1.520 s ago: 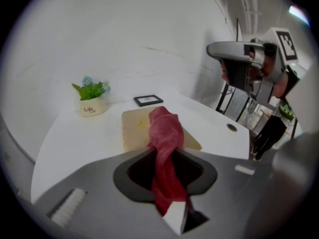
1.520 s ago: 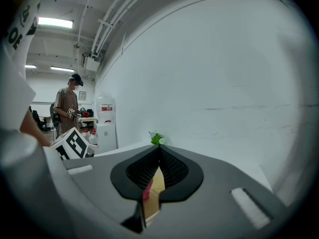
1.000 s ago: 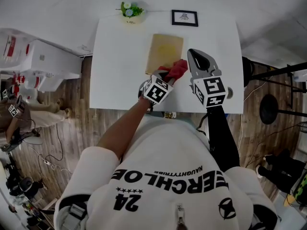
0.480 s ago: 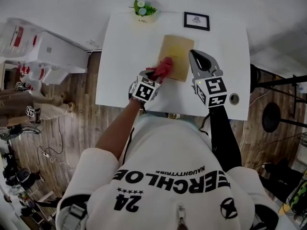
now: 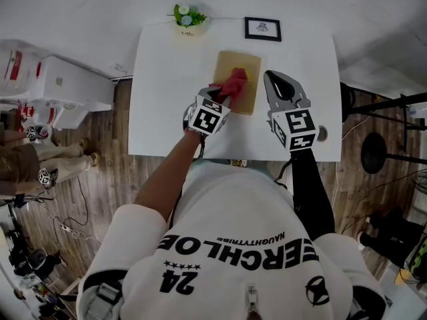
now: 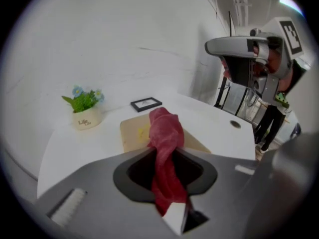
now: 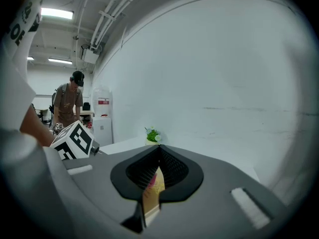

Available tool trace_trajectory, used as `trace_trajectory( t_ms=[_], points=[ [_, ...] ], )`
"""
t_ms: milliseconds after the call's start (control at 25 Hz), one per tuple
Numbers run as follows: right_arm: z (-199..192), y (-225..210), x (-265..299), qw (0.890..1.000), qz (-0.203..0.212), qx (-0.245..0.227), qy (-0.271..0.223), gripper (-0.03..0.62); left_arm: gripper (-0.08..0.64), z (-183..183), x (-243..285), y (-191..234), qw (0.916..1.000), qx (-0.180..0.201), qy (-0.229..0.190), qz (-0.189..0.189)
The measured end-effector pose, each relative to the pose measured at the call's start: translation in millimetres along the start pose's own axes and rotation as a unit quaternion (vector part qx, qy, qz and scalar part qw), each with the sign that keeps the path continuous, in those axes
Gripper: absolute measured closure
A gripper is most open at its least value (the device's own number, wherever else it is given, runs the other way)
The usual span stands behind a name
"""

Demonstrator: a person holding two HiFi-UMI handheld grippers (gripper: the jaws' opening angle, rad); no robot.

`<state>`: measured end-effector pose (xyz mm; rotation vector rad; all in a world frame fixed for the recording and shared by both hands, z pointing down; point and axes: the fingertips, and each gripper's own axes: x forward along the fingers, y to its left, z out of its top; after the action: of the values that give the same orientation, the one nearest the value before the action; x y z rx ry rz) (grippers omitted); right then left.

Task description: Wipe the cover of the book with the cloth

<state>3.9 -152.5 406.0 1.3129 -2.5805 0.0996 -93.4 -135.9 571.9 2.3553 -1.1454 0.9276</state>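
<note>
Cloth [image 5: 232,83] pinched in the closed fingers of the left gripper [image 5: 223,99] trails forward onto the book [image 5: 244,65], whose length runs straight ahead (right gripper [image 5: 274,83], shut and empty, hovers alongside).

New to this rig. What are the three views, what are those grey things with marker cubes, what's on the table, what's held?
No robot here: a person holds a two-jaw gripper in each hand; the marker cubes are part of the grippers. The head view comes from a camera on the person's head, looking down. The other two come from cameras riding on each gripper, looking along its jaws. On the white table are a tan book, a small potted plant and a framed picture. The left gripper is clamped on a red cloth, whose free end rests on the book's cover. The right gripper has its jaws together, empty, beside the book's right edge.
</note>
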Motion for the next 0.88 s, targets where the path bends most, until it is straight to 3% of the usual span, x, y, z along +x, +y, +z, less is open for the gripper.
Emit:
trace_trajectory(
  t_ms=[160,280,480,720,880],
  points=[
    [-10.1,-16.6,-11.5,1.000,-0.024,0.002,0.013,0.595,0.407,24.9,29.3,-49.7,0.9981,0.034,-0.001,-0.052],
    [-15.4,-26.4,-17.2,0.999,-0.036,0.003,0.021,0.595,0.405,28.8,52.3,-74.1,0.9961,0.057,0.014,-0.065],
    [-17.4,-26.6,-17.9,0.999,-0.033,-0.001,0.024,0.595,0.403,17.3,67.4,-69.6,0.9962,0.038,0.041,-0.066],
    [-16.3,-21.1,-6.6,0.999,-0.017,-0.017,0.024,0.595,0.403,2.1,50.9,-24.2,0.9990,-0.001,0.035,-0.028],
    [-11.8,-13.6,1.9,1.000,-0.002,-0.022,0.018,0.595,0.403,-12.5,35.4,15.9,0.9985,-0.029,0.041,0.021]
  ],
)
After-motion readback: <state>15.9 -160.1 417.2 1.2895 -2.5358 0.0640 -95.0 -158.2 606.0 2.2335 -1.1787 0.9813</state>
